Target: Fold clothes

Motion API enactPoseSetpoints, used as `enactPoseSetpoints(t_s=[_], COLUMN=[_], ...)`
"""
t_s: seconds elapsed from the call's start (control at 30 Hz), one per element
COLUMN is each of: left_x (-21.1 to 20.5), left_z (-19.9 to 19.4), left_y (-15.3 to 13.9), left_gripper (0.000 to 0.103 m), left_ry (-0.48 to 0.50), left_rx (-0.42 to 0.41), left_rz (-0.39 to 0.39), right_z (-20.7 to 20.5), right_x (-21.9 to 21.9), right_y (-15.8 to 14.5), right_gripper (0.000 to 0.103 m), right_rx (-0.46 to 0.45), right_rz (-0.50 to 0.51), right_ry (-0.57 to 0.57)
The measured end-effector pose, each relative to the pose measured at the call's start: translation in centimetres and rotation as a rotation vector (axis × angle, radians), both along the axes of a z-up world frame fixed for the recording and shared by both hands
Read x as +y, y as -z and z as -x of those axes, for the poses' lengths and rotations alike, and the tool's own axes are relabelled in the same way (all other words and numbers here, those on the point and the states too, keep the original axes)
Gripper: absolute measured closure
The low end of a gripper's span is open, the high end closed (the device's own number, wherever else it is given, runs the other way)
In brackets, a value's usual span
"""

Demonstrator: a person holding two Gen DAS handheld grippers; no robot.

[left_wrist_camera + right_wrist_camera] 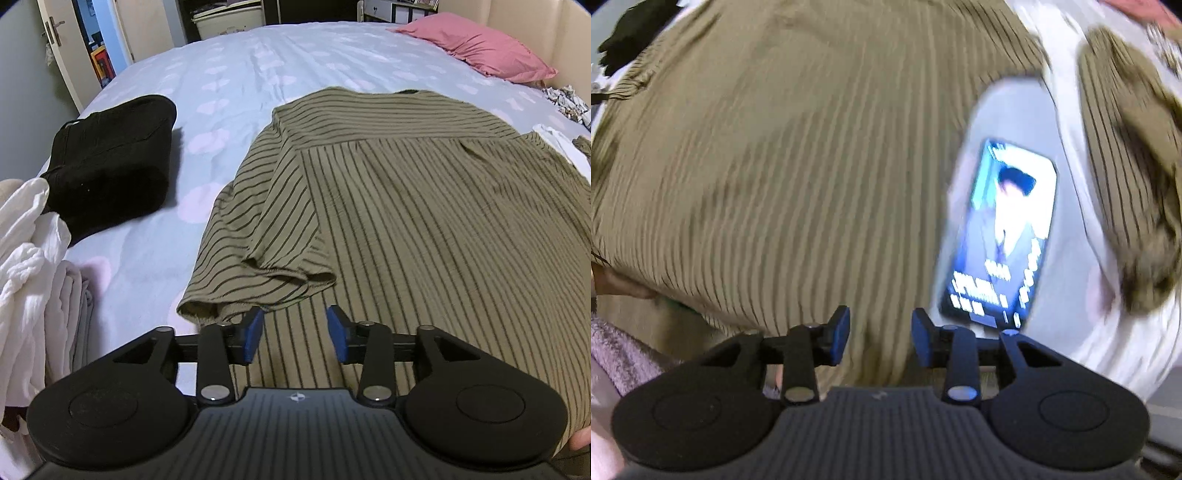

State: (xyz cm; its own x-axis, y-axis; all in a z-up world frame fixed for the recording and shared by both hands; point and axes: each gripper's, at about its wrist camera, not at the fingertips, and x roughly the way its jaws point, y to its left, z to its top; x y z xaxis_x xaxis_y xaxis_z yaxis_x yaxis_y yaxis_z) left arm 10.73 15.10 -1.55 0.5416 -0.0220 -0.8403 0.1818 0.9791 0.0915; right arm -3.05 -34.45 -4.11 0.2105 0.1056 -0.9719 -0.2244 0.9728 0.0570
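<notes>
An olive shirt with thin dark stripes (424, 206) lies spread on the bed, back side up, its left sleeve (266, 229) folded inward over the body. My left gripper (295, 332) hovers open just below the sleeve's hem, with nothing between its blue pads. The right wrist view is blurred; the same striped shirt (798, 147) fills it, and my right gripper (879, 334) stands open above the cloth, nothing pinched. Another piece of striped olive cloth (1134, 177) lies at the right.
A folded black garment (110, 166) sits left on the pale blue sheet (221, 92). White laundry (29, 258) is heaped at the near left. A pink pillow (480, 48) lies far right. A lit phone (1001, 236) rests right of the shirt.
</notes>
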Motion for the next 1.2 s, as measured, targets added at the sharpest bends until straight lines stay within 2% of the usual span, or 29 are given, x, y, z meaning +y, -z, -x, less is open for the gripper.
enactPoseSetpoints(t_s=[0.2,0.27,0.43,0.5,0.6,0.73,0.83,0.9,0.97,1.0,1.1,1.2], left_x=[-0.1,-0.4,-1.9,-2.2,-1.8,0.3,1.6,1.8,2.1,2.2,2.7,4.1], left_z=[0.5,0.4,-0.8,-1.9,-3.9,-6.7,-8.2,-9.0,-9.6,-9.8,-9.7,-9.8], left_y=[0.9,1.3,2.6,3.3,4.3,4.1,4.4,5.0,5.5,5.6,4.6,1.9], left_gripper=[0.063,0.059,0.055,0.055,0.055,0.055,0.060,0.072,0.094,0.099,0.102,0.102], left_ry=[0.044,0.063,0.117,0.116,0.050,-0.039,-0.067,-0.077,-0.085,-0.082,-0.093,-0.131], left_rx=[0.001,-0.003,-0.047,-0.037,-0.026,-0.031,-0.016,0.010,0.043,0.052,0.035,-0.025], left_rz=[-0.016,-0.016,-0.071,-0.091,-0.102,-0.043,-0.028,-0.001,0.036,0.052,0.096,0.141], right_z=[-3.4,-4.8,-7.9,-9.1,-10.7,-12.9,-14.4,-15.4,-16.0,-16.3,-17.2,-17.9], right_x=[4.5,5.8,9.6,10.9,12.5,14.2,15.1,16.0,16.6,16.8,17.3,17.4], right_y=[-1.3,-1.4,-2.2,-2.5,-2.8,-2.5,-2.0,-2.0,-2.1,-2.0,-1.4,-0.9], right_gripper=[0.056,0.055,0.054,0.054,0.054,0.052,0.052,0.052,0.052,0.052,0.052,0.052], right_rx=[-0.062,-0.069,-0.095,-0.103,-0.111,-0.115,-0.108,-0.111,-0.118,-0.119,-0.111,-0.103], right_rz=[-0.033,-0.052,-0.090,-0.107,-0.119,-0.117,-0.120,-0.126,-0.129,-0.130,-0.124,-0.115], right_ry=[-0.118,-0.141,-0.207,-0.231,-0.258,-0.284,-0.297,-0.313,-0.330,-0.338,-0.350,-0.346])
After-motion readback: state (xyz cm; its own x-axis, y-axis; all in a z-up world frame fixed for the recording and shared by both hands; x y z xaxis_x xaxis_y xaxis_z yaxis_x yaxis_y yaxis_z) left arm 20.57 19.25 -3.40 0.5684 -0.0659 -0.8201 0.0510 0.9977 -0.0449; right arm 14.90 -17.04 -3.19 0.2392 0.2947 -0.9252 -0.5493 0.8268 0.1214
